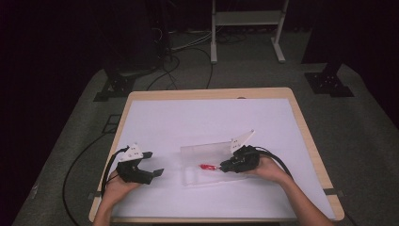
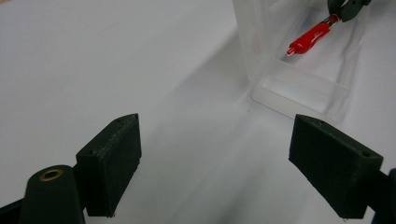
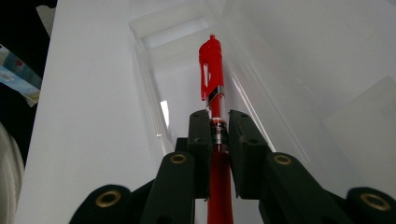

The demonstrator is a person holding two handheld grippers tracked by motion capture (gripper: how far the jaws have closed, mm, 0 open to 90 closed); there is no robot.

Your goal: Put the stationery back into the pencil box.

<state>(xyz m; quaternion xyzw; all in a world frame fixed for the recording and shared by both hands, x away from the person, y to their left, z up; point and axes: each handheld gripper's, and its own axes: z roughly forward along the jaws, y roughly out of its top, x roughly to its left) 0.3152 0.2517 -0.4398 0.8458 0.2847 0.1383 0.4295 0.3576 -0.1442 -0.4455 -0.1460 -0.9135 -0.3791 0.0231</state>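
Red pen (image 3: 212, 65), clamped in the right gripper (image 3: 218, 128), runs straight out along the jaws, capped end foremost, over the clear plastic tray (image 1: 207, 151) near the counter's (image 1: 155, 117) front edge. Left gripper (image 2: 215, 154) stands open and empty toward the front-left corner, well clear; the right hand (image 1: 268, 168) is nearer the tray.

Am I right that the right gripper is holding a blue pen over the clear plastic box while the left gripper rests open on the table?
Not quite: the pen is red, not blue, as the right gripper view shows. The rest stands: the right gripper holds it over the clear plastic box, and the left gripper rests open on the table.
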